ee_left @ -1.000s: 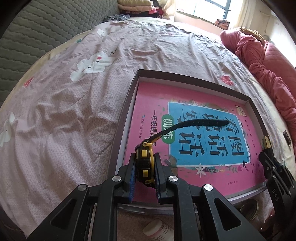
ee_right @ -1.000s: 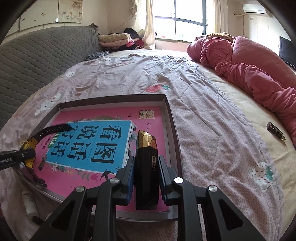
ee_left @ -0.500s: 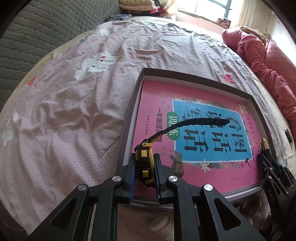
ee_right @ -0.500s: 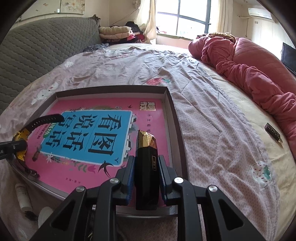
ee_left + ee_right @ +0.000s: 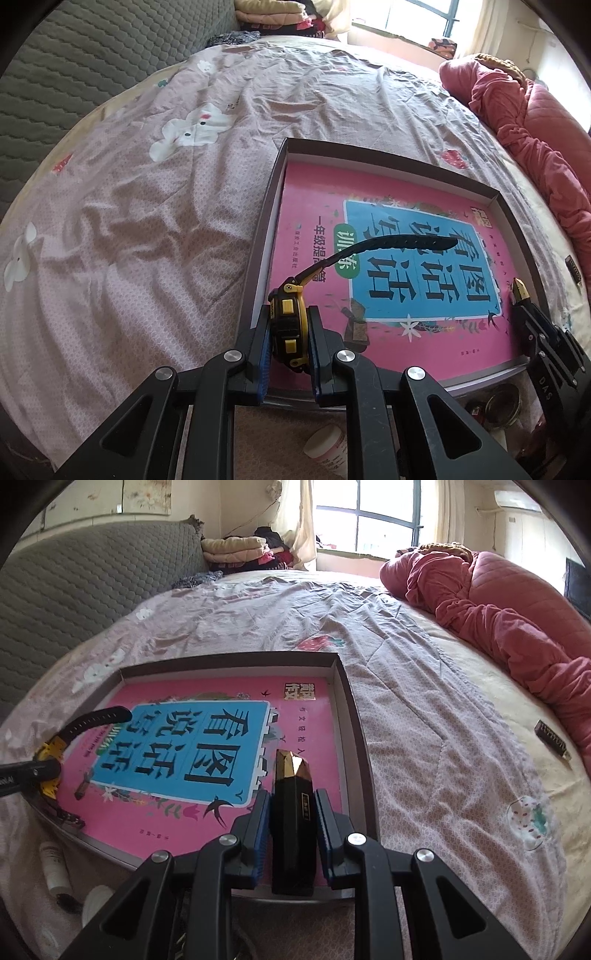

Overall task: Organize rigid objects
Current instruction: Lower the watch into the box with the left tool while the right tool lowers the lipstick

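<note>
A shallow brown box (image 5: 384, 155) lies on the bed with a pink and blue book (image 5: 388, 236) flat inside it. My left gripper (image 5: 288, 332) is shut on a yellow and black watch (image 5: 288, 325), held over the box's near left corner with its black strap (image 5: 391, 245) sticking out over the book. My right gripper (image 5: 291, 819) is shut on a black case with a gold tip (image 5: 292, 812), held over the box's near right corner. The box (image 5: 354, 723), the book (image 5: 207, 746) and the watch (image 5: 48, 753) also show in the right wrist view.
A small white bottle (image 5: 328, 446) and a round metal tin (image 5: 502, 406) lie near the box's front edge. A white tube (image 5: 55, 867) lies front left. A small dark object (image 5: 552, 738) lies on the bedspread at right. A red quilt (image 5: 498, 609) is heaped far right.
Both grippers have drawn back a little toward the box's near edge and risen slightly, each keeping hold of its object. The box and book have not moved.
</note>
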A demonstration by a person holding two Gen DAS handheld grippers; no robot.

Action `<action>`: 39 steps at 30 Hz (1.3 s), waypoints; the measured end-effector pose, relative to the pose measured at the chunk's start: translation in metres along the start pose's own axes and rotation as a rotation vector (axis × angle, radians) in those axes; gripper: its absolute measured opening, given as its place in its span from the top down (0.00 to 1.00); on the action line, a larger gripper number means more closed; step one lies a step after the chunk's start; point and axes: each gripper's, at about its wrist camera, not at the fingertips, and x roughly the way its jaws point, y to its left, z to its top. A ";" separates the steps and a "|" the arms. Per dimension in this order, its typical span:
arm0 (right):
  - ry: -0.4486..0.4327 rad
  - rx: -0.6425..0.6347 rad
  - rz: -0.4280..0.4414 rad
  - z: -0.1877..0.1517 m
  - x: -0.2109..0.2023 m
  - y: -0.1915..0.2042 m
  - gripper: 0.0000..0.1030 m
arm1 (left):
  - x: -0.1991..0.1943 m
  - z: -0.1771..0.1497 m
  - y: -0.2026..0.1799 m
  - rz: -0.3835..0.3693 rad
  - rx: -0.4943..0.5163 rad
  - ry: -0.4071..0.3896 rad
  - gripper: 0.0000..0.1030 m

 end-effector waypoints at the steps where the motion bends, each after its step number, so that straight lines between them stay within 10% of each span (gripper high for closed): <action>1: -0.002 0.001 0.001 0.000 0.000 0.000 0.77 | 0.000 0.000 0.000 -0.002 -0.002 0.002 0.83; 39: -0.161 0.048 0.043 0.000 -0.033 -0.013 0.59 | -0.011 0.004 -0.004 0.010 0.024 -0.021 0.81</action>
